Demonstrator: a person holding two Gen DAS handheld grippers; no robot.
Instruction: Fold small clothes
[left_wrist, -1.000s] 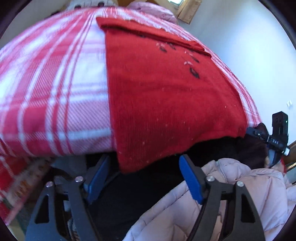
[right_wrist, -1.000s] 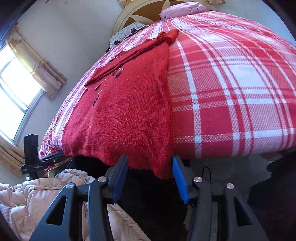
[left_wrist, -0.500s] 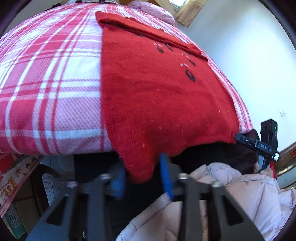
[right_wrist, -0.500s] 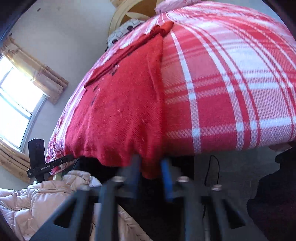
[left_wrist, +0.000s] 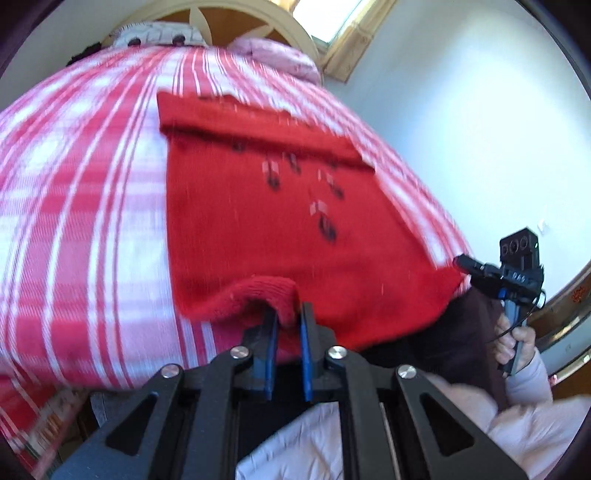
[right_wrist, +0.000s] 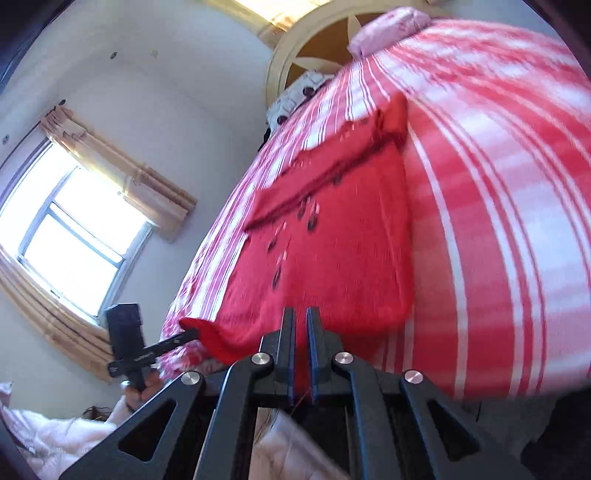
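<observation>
Two grippers are clamped on the near hem of a red sweater (left_wrist: 258, 221), one at each corner. The sweater is spread flat on a red-and-white plaid bedspread (left_wrist: 81, 192), its far end folded over, small dark motifs on its front.

Left gripper (left_wrist: 287, 321): blue pads drawn together, a bunched fold of hem pinched between them and lifted off the bed edge. The jaws have just been closing onto this cloth.

Right gripper (right_wrist: 300, 325): fingers nearly touching, red knit caught in the narrow slit between them at the other corner. These jaws have likewise just been closing on the hem.

From the right wrist view, the left gripper's tip is seen gripping the raised far corner. A hand (left_wrist: 517, 343) in a pale padded sleeve is seen holding the right gripper's handle. A window (right_wrist: 74, 236) with curtains is noted beyond. Both views are motion-blurred.
</observation>
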